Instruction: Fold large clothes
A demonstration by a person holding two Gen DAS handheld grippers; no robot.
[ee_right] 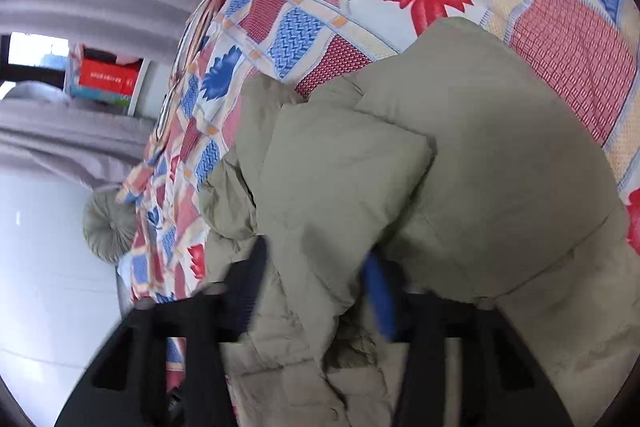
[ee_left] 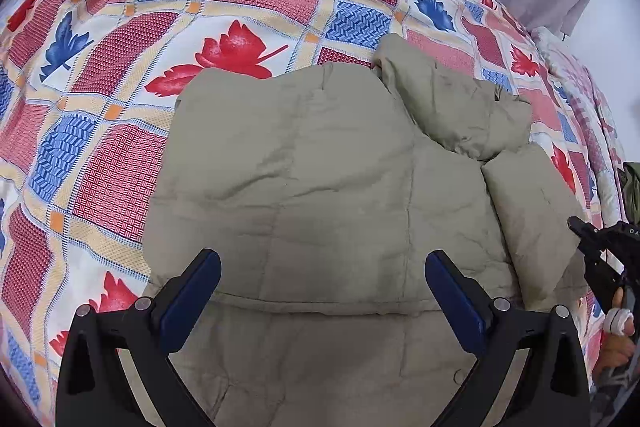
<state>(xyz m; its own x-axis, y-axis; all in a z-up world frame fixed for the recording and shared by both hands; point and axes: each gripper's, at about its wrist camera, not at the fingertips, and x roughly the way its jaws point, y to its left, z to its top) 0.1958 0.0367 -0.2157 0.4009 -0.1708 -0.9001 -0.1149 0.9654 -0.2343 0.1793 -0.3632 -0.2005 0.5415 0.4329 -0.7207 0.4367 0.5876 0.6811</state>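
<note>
Left gripper (ee_left: 322, 269) hovers with its blue-padded jaws spread wide and empty above the hem end of a khaki padded jacket (ee_left: 320, 167), apparently poised to pin or pick up the lower edge. The jacket lies flat on a leaf-patterned patchwork bedspread (ee_left: 120, 67), its sleeve (ee_left: 460, 107) already folded in across the jacket's right shoulder. Further right of the jacket's body, the right gripper (ee_right: 316, 283) has its jaws drawn in on a bunched fold of jacket fabric, seemingly to carry that side over the middle. Motion blur obscures exactly how firmly the pads bite.
</note>
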